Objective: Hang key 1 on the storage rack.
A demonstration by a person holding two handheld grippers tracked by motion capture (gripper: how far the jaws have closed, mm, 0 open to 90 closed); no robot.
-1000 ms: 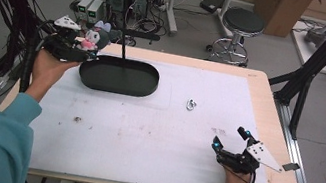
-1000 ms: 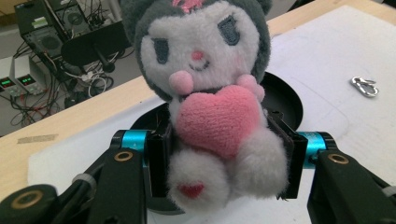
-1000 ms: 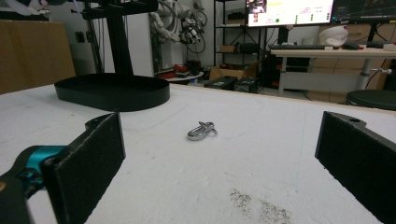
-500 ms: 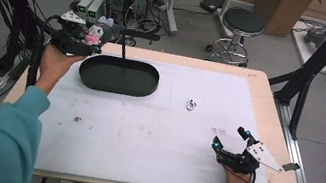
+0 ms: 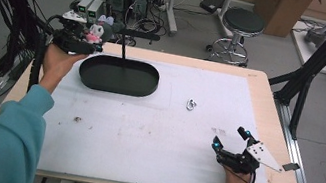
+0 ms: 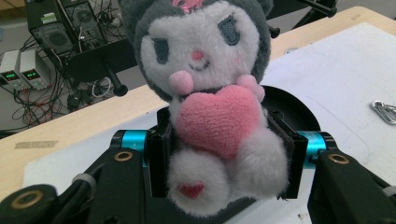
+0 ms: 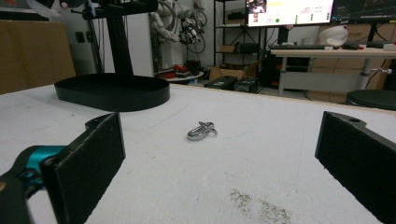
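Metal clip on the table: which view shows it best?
Right gripper view: the metal clip lies close ahead on the white table, shape clear. The high view has it small, right of the black tray. The left gripper view catches it at the right edge.

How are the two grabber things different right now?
The left gripper is shut on a plush toy, squeezing it between its jaws; the right gripper is open and holds nothing.
The left gripper is lifted near the table's far edge, beside the black tray; the right gripper sits low over the white mat at the near side, facing a metal clip.
Both have black jaws with blue parts.
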